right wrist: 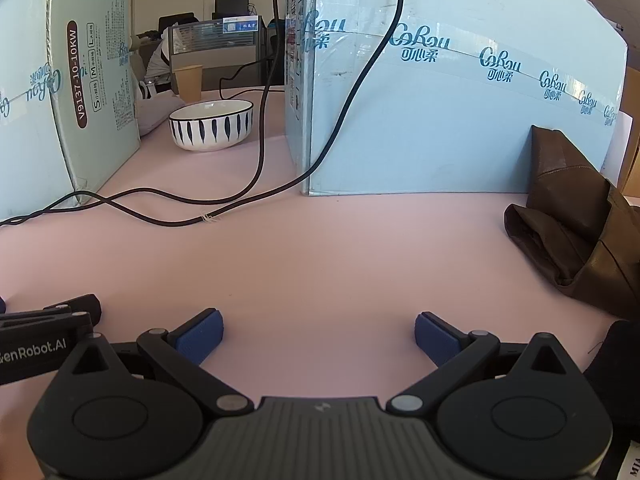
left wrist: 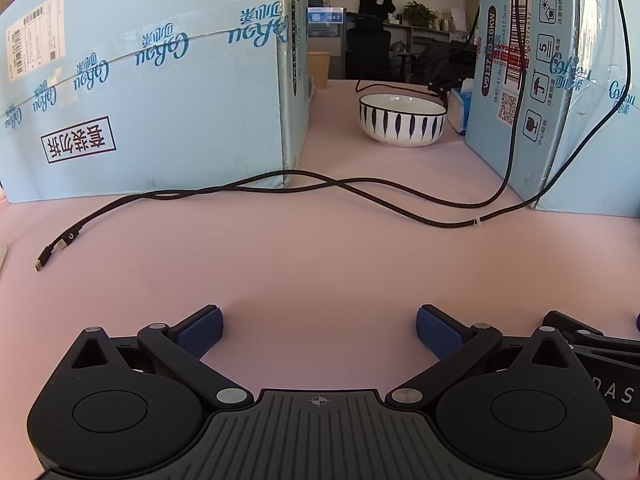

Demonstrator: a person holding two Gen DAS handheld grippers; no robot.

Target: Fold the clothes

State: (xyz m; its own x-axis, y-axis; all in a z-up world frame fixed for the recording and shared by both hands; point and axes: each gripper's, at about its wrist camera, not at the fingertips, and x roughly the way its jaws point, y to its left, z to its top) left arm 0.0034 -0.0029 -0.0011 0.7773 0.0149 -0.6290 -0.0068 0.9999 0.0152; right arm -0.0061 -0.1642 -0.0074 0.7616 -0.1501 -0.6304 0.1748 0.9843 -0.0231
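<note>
Brown garment [right wrist: 576,224] lies crumpled on the pink surface [right wrist: 320,264], apparently unfolded. Left tool [left wrist: 319,330] and right tool [right wrist: 319,334] both spread, empty; folding seemingly unstarted.

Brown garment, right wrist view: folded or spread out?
Neither neatly: the brown garment sits bunched in a loose heap on the pink table, leaning against the blue box. Both grippers are open and empty.

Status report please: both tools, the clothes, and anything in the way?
Left tool open, empty. Right tool open, empty. Brown garment bunched at right, against blue box, untouched. Black cable loose across the pink table.
</note>
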